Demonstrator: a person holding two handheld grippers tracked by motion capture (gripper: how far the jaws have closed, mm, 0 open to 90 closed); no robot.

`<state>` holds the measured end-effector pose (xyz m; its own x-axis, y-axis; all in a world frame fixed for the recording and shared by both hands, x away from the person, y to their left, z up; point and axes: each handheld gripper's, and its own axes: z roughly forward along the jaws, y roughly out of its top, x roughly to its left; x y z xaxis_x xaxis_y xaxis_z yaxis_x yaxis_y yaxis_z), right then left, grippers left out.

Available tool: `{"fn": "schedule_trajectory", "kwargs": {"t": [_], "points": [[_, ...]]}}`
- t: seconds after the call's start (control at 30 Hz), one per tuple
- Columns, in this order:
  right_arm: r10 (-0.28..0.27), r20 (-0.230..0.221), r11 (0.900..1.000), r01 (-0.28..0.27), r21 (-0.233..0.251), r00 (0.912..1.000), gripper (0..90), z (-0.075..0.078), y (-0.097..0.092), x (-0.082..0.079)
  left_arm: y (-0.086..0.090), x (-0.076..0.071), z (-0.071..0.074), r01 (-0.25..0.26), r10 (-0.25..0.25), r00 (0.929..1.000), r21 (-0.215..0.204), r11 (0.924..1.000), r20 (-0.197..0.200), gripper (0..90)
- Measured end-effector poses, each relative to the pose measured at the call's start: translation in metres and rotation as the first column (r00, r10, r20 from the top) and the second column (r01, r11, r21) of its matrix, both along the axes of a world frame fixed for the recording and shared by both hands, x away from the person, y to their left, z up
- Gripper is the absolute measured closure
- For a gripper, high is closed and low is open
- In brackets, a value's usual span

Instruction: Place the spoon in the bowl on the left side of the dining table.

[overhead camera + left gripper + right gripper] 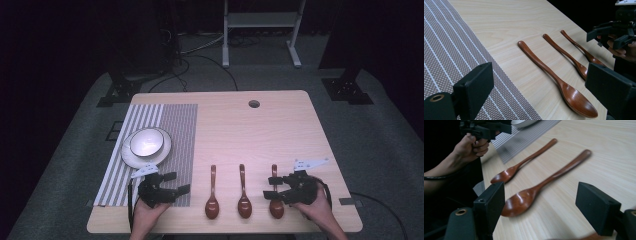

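Note:
Three brown wooden spoons lie side by side near the table's front edge: the left spoon (212,197), the middle spoon (243,196) and the right spoon (275,197). My left gripper (178,182) is open over the front right corner of the striped placemat (170,130), holding nothing. In the left gripper view its own jaws (541,87) frame the left spoon (554,77). My right gripper (270,187) is open just above the right spoon's bowl end. In the right gripper view, the middle spoon (544,182) lies between the gripper (541,207) jaws' line of sight, farther off.
A white plate (131,159) with a bowl (146,142) in it sits on the placemat's left part. A round cable hole (254,104) is at the table's far edge. Bare wood spreads across the middle and right.

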<state>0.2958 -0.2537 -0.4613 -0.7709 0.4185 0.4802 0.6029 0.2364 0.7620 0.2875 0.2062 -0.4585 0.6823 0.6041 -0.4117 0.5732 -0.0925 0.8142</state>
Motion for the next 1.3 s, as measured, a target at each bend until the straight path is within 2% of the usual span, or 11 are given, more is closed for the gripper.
{"fn": "schedule_trajectory", "kwargs": {"t": [0.13,0.27,0.63,0.8,0.83,0.87,1.0,1.07,1.13,1.17,1.3], "points": [[0.048,-0.012,0.9988,-0.048,0.002,0.9988,27.8,-0.001,0.016,0.002,0.0,0.0,-0.001,0.004,-0.004,1.0,0.003,1.0,-0.004,7.3],[0.113,-0.03,0.9935,-0.113,-0.008,0.9931,32.5,-0.002,0.038,0.005,-0.001,0.001,-0.001,0.008,-0.008,0.9999,0.004,1.0,-0.009,7.3],[0.202,-0.043,0.9785,-0.204,-0.031,0.9784,39.6,0.002,0.071,0.01,-0.003,0.002,-0.003,0.015,-0.014,0.9998,0.009,0.9998,-0.015,7.3],[0.255,-0.054,0.9649,-0.258,-0.049,0.9654,46.5,0.003,0.091,0.011,-0.005,0.002,-0.003,0.021,-0.021,0.9996,0.004,0.9998,-0.02,7.3],[0.255,-0.054,0.9649,-0.258,-0.049,0.9654,46.5,0.003,0.091,0.011,-0.005,0.002,-0.003,0.021,-0.021,0.9996,0.004,0.9998,-0.02,7.3],[0.273,-0.051,0.9599,-0.275,-0.053,0.9608,51.5,0.005,0.097,0.011,-0.005,0.002,-0.003,0.022,-0.022,0.9995,0.004,0.9998,-0.022,7.3],[0.31,-0.046,0.9478,-0.312,-0.065,0.9497,58.5,0.007,0.11,0.012,-0.005,0.002,-0.004,0.023,-0.023,0.9994,-0.002,0.9997,-0.024,7.3],[0.316,-0.049,0.9454,-0.319,-0.068,0.9475,59.9,0.007,0.113,0.012,-0.005,0.002,-0.004,0.023,-0.023,0.9994,-0.003,0.9997,-0.027,7.3],[0.332,-0.055,0.9387,-0.336,-0.078,0.9416,63.7,0.006,0.12,0.012,-0.004,0.002,-0.004,0.023,-0.024,0.9993,-0.006,0.9997,-0.029,7.3],[0.348,-0.063,0.9317,-0.353,-0.087,0.9353,67.0,0.004,0.126,0.012,-0.004,0.002,-0.004,0.023,-0.024,0.9993,-0.005,0.9997,-0.029,7.3],[0.367,-0.076,0.9221,-0.373,-0.102,0.9271,70.7,0.001,0.133,0.012,-0.005,0.003,-0.004,0.025,-0.025,0.9991,-0.005,0.9997,-0.033,7.3]]}}
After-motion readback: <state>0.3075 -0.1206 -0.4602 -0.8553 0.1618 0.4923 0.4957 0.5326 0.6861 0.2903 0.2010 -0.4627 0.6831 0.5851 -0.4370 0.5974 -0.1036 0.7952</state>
